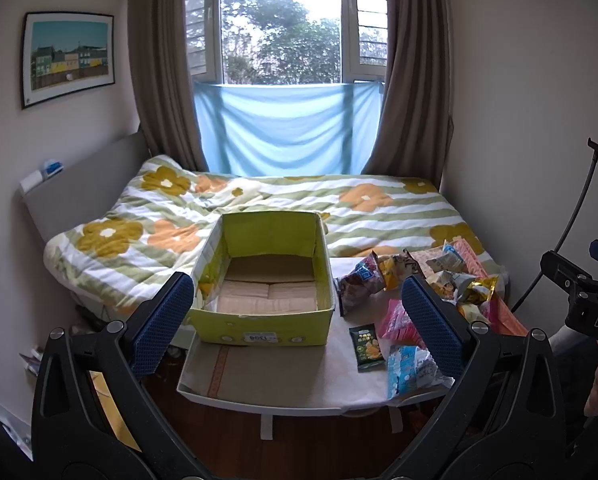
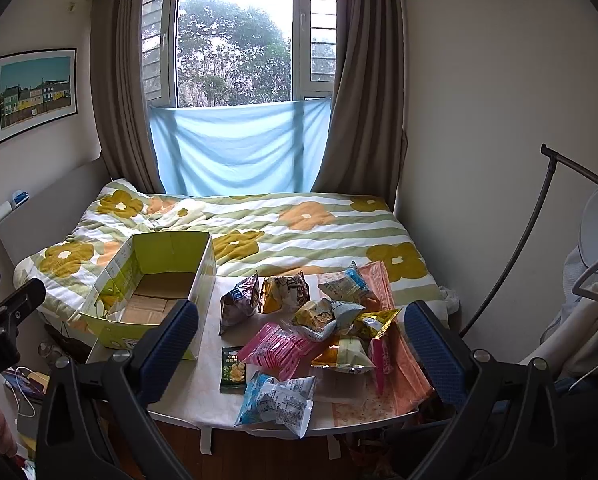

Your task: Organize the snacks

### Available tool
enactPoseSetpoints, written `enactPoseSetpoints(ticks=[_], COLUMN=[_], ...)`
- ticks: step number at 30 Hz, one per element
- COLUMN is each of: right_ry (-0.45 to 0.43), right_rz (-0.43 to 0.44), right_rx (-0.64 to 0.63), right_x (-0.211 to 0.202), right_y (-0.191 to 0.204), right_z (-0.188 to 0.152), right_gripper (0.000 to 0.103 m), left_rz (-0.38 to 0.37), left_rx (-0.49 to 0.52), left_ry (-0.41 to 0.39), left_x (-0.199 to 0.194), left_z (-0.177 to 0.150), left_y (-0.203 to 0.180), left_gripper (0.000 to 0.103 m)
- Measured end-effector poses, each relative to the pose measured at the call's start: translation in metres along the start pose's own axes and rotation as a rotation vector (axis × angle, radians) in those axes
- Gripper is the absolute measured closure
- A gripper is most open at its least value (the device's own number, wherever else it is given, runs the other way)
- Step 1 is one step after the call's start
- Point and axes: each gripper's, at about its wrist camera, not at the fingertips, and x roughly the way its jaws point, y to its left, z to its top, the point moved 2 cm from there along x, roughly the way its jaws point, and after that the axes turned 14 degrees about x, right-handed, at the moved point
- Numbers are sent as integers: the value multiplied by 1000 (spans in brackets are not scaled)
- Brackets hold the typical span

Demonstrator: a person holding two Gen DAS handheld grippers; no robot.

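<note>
An open yellow-green cardboard box (image 1: 259,320) (image 2: 111,332) stands empty on the left of a small white table (image 1: 283,372) (image 2: 203,396). Several snack packets lie on the table's right half: a pink packet (image 2: 277,346), a dark green packet (image 1: 366,346) (image 2: 233,369), a blue-and-white packet (image 1: 413,368) (image 2: 283,402), a purple bag (image 2: 239,304) and yellow bags (image 2: 341,354). My left gripper (image 1: 299,320) is open and empty, back from the table. My right gripper (image 2: 303,340) is open and empty, in front of the snack pile.
A bed with a flowered striped quilt (image 1: 283,200) (image 2: 299,232) lies right behind the table. Curtains and a window are beyond. A black stand (image 2: 539,240) and a drying rack (image 2: 595,292) are at the right. Wood floor lies under the table.
</note>
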Motion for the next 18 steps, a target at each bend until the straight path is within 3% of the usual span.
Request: enactPoseSetpoints(ticks=[15,18], right_ry=[3,3], right_rz=[4,4], right_rx=[-2,-2], right_x=[-2,-2], right_y=[2,1], right_z=[-2,-2], right_gripper=[0,0], left_rz=[-13,-27], left_rx=[-4,-6], left_ry=[0,31], left_x=[-1,-3], left_z=[4,1], left_y=[-12,-4], left_gripper=[0,0])
